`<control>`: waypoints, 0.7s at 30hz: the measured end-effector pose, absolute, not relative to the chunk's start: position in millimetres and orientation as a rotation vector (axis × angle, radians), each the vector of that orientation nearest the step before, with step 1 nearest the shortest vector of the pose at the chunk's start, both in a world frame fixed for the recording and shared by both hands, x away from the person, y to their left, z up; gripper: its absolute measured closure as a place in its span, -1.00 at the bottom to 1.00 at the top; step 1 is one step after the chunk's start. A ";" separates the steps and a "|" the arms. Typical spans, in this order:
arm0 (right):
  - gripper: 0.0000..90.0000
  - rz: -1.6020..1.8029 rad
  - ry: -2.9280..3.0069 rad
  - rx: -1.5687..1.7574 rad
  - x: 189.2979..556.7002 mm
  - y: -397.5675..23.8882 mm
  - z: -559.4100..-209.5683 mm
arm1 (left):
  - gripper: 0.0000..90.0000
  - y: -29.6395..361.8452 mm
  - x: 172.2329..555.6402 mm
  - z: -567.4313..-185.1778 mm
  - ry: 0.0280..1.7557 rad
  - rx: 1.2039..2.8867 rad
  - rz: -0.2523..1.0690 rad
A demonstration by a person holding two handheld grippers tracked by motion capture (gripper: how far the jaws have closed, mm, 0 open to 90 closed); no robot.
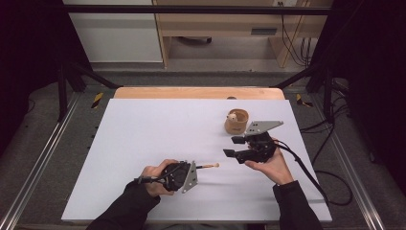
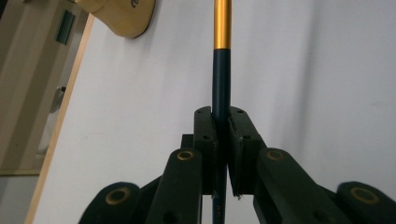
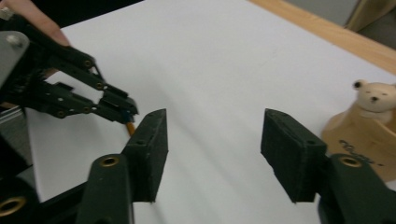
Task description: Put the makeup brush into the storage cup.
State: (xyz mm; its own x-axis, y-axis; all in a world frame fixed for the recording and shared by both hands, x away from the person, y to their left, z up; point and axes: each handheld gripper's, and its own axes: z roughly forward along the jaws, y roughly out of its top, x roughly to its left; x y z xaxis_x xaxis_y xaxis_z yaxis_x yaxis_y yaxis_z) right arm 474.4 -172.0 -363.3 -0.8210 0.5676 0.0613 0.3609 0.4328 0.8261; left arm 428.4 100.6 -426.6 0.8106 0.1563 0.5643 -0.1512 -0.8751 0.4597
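Observation:
My left gripper is shut on a thin brush with a dark blue shaft and a gold ferrule, held level over the white table and pointing right. In the left gripper view the shaft runs straight up from between the closed pads. My right gripper stands open with nothing between its fingers, just right of the brush tip. A round wooden holder with a small bear figure stands behind it. The right gripper view also shows the left gripper and a bit of the brush.
The white sheet covers most of the table, with a wooden edge at the back. The holder shows at the top left of the left gripper view. Cables trail off the right side.

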 end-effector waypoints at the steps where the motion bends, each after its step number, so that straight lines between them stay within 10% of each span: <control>1: -0.17 1.339 2.436 0.825 474.0 -173.8 -364.6 | 0.85 102.3 428.7 -426.6 0.023 2.494 0.829; 21: -0.64 1.493 2.235 1.035 470.8 -194.3 -383.8 | 0.85 129.9 440.6 -423.5 0.459 2.317 0.726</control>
State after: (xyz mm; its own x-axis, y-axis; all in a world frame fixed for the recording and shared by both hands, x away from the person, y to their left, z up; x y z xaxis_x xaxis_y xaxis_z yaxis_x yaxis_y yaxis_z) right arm 470.8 -194.3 -383.8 -0.7122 0.6820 0.1661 0.4146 0.2177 0.8836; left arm 440.6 129.9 -423.5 0.7844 0.4931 0.3762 0.1275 -0.7219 0.6802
